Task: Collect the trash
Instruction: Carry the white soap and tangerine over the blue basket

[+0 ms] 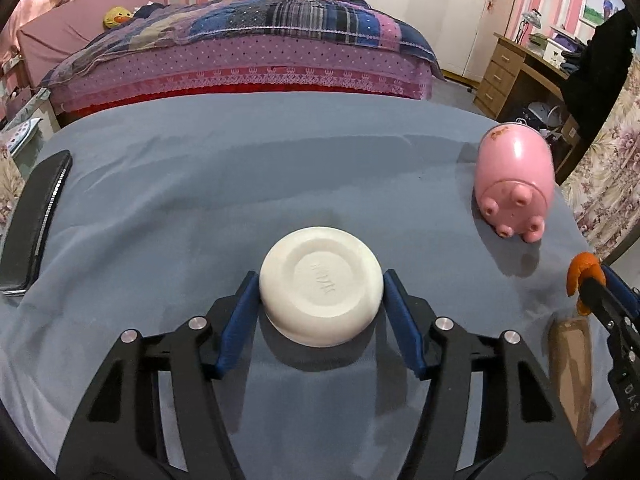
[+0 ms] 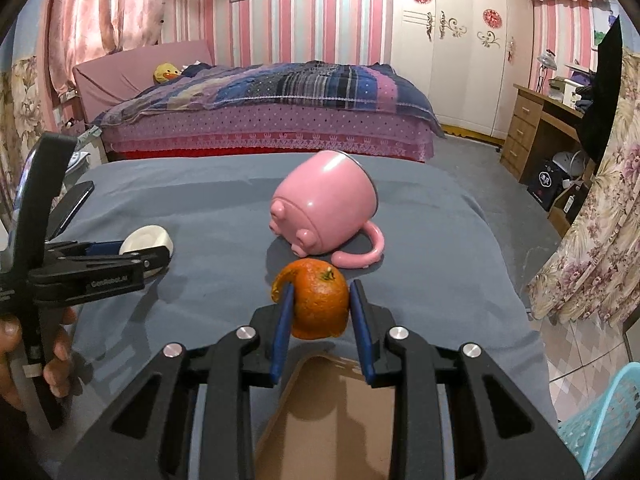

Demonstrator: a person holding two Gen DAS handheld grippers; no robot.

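My right fingers (image 2: 362, 320) press from both sides on the orange peel (image 2: 320, 302), a hollow, nearly whole rind with the stem stub on top and one curl flaring out past the left finger. It looks light, soft and easily crushed, so I judge a gentle squeeze across its rounded middle is enough; harder pressure would fold it. It hangs in the right gripper (image 2: 320, 316), above a brown cardboard piece (image 2: 340, 408) lying just under the fingers on the grey-blue bench (image 2: 208, 208).

My left fingers (image 1: 236, 320) bracket the upturned white bowl (image 1: 321, 286), each blue pad touching or almost touching its wall; I cannot tell whether it is truly clamped. The bowl looks stiff, smooth and likely slippery, best held low on its sides. The left gripper (image 1: 320, 316) lies nearly level, close over the cloth, the hand (image 2: 28, 360) wrapped on its handle.

Beyond the right fingers, the pink pig mug (image 2: 324, 204) lies on its side.
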